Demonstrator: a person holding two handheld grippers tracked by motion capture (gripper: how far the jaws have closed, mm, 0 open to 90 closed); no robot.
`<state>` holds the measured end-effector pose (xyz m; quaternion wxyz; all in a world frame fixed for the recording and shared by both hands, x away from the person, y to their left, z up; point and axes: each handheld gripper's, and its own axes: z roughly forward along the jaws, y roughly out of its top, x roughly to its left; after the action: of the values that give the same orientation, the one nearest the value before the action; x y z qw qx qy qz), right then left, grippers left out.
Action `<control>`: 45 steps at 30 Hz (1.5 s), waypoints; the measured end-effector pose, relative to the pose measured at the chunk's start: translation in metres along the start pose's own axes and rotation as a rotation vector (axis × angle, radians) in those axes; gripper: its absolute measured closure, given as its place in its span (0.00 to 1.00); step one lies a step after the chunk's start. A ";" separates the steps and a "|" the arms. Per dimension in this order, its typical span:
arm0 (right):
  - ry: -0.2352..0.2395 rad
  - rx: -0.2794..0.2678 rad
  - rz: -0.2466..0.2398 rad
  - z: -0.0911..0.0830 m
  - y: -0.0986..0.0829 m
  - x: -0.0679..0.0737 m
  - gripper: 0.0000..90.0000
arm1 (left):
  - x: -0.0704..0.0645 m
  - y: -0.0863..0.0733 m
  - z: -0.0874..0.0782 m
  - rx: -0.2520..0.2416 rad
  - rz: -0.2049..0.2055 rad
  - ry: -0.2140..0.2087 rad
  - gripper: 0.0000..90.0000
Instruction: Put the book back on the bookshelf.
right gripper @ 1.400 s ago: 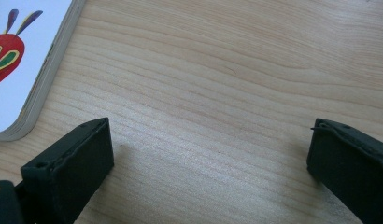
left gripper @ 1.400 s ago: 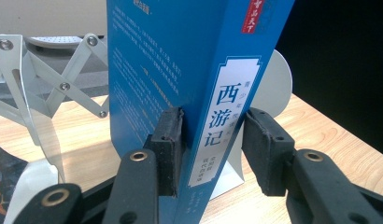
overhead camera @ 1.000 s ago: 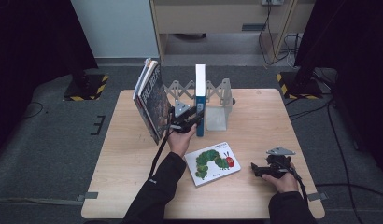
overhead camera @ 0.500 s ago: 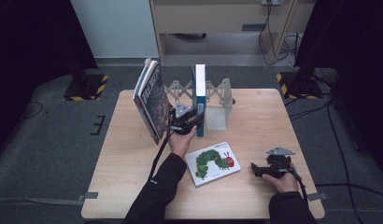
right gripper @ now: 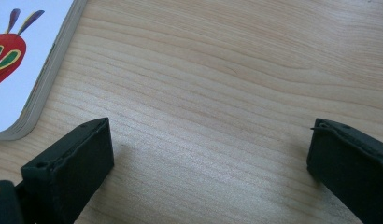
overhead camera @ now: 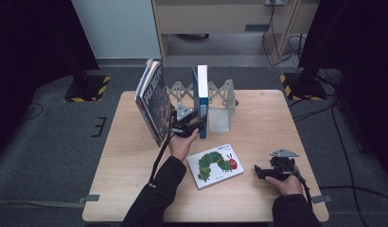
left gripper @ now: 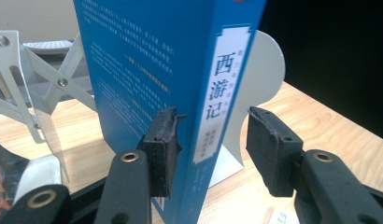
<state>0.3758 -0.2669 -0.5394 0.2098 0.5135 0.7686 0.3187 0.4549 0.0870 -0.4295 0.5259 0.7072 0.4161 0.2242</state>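
A blue book with a white spine label stands upright in a grey expanding rack. My left gripper is open and straddles the lower spine of the blue book; its left pad touches the cover, while the right pad stands apart from the spine. A caterpillar picture book lies flat at the front middle of the table. My right gripper rests low over bare wood to that book's right, open and holding nothing, with the picture book's corner at its left.
A dark-covered book leans upright at the rack's left end, close to my left hand. A white bookend plate stands just behind the blue book. Bare wooden table stretches to the right and front left.
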 end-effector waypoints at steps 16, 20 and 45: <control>-0.009 0.002 0.011 0.000 0.000 0.000 0.01 | 0.007 -0.015 -0.056 0.106 0.079 -0.014 0.47; -0.015 0.002 0.018 0.000 0.001 0.000 0.04 | 0.010 -0.023 -0.071 0.137 0.079 -0.016 0.45; 0.116 -0.054 0.015 -0.012 0.023 0.022 0.26 | 0.008 -0.095 -0.097 0.348 0.012 -0.041 0.34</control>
<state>0.3745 -0.2433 -0.5141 0.1764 0.4940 0.7669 0.3698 0.3533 0.1572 -0.4852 0.4027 0.7944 0.4334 0.1375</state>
